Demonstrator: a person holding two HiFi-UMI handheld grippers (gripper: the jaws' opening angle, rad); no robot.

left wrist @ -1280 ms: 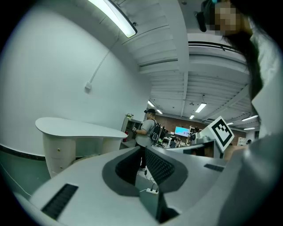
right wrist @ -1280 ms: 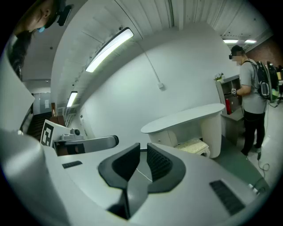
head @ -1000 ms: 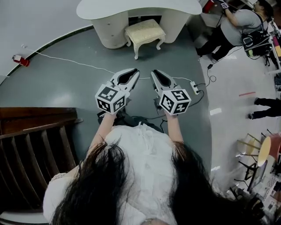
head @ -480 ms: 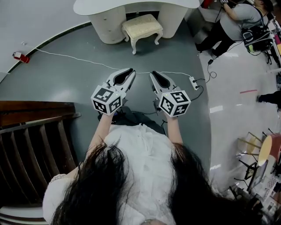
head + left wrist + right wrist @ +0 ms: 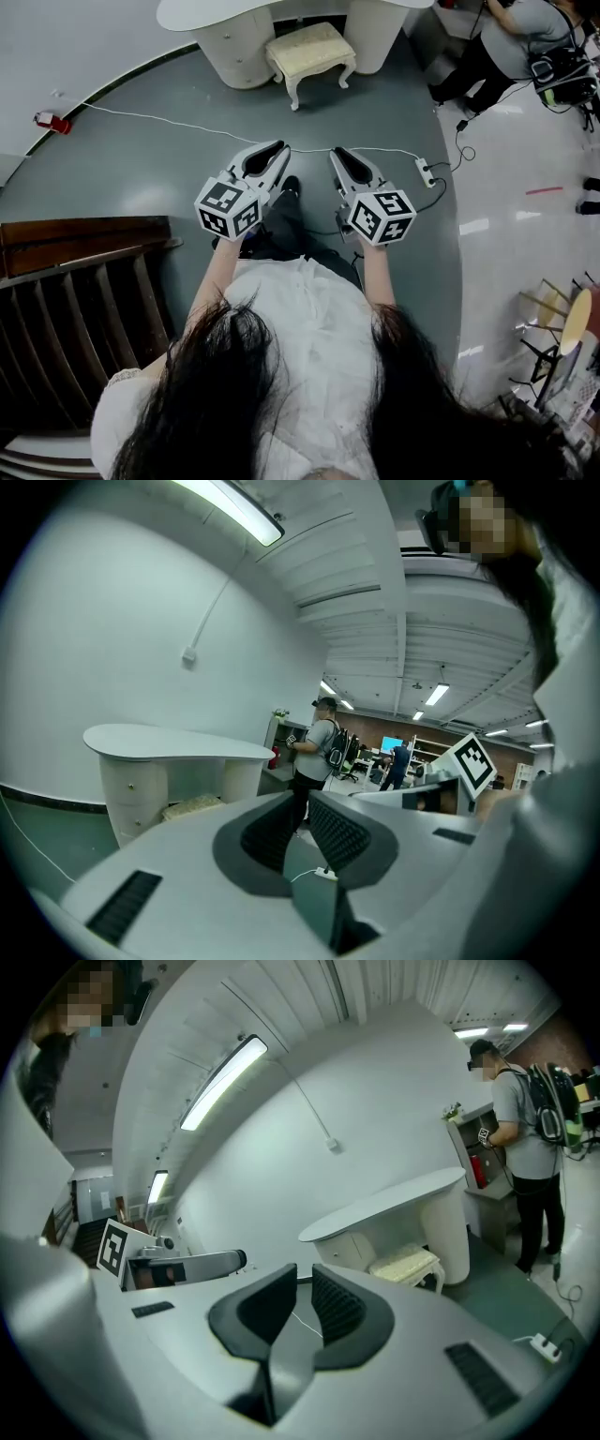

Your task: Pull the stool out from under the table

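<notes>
Left tool [image 5: 280, 148], right tool [image 5: 336, 154]: both closed, empty.

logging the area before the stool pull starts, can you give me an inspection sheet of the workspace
surface: grey floor, with a white floor area off to the right.
job's things: cream cushioned stool, partly under the white curved table, untouched.
clutter: small red object by the wall at left.
grippers: left tongs and right tongs both shut and empty, in the air well short of the stool.
cables: white cable crosses the floor between person and stool, ending at a power strip.
surroundings: dark wooden railing at left; another person standing right of the table.
</notes>
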